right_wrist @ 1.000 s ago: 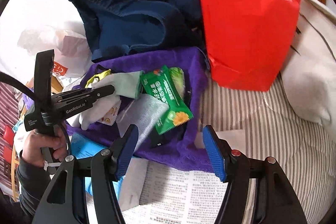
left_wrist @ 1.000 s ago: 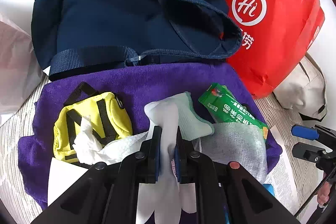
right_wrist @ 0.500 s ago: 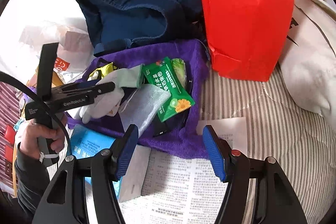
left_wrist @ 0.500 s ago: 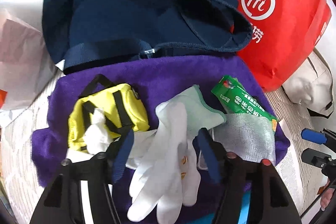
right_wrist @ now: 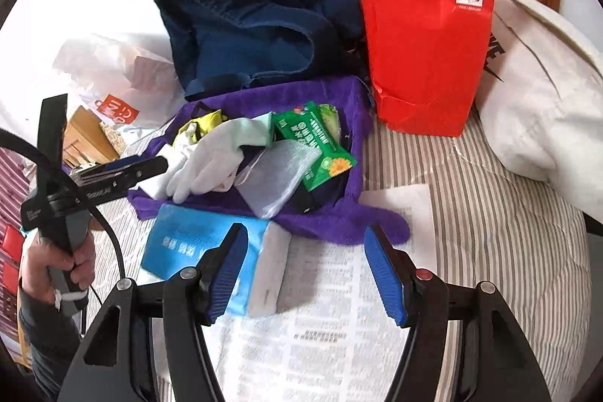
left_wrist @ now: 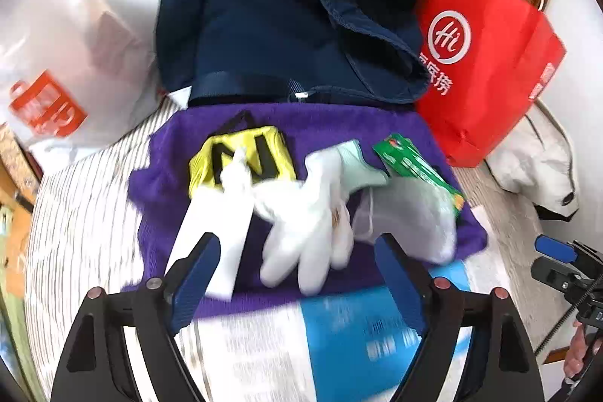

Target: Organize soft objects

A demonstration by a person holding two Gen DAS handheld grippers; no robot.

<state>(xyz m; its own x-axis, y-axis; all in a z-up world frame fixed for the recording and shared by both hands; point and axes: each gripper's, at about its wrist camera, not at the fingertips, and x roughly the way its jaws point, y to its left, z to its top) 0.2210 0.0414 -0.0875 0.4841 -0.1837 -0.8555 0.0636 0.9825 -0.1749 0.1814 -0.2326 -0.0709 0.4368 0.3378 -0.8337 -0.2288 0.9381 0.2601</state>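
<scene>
your left gripper (left_wrist: 297,262) fingers have just been opening and hang apart above the limp white fabric glove (left_wrist: 309,213), your right gripper (right_wrist: 305,270) fingers apart and empty, so a careless regrasp may snag the purple fleece towel (left_wrist: 339,123).

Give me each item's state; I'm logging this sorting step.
left gripper: open, jaws just opened, empty
right gripper: open, empty
white glove: released, lying flat on the purple towel
navy bag: mouth open
red bag: upright
green packet: sealed, lying on towel
</scene>
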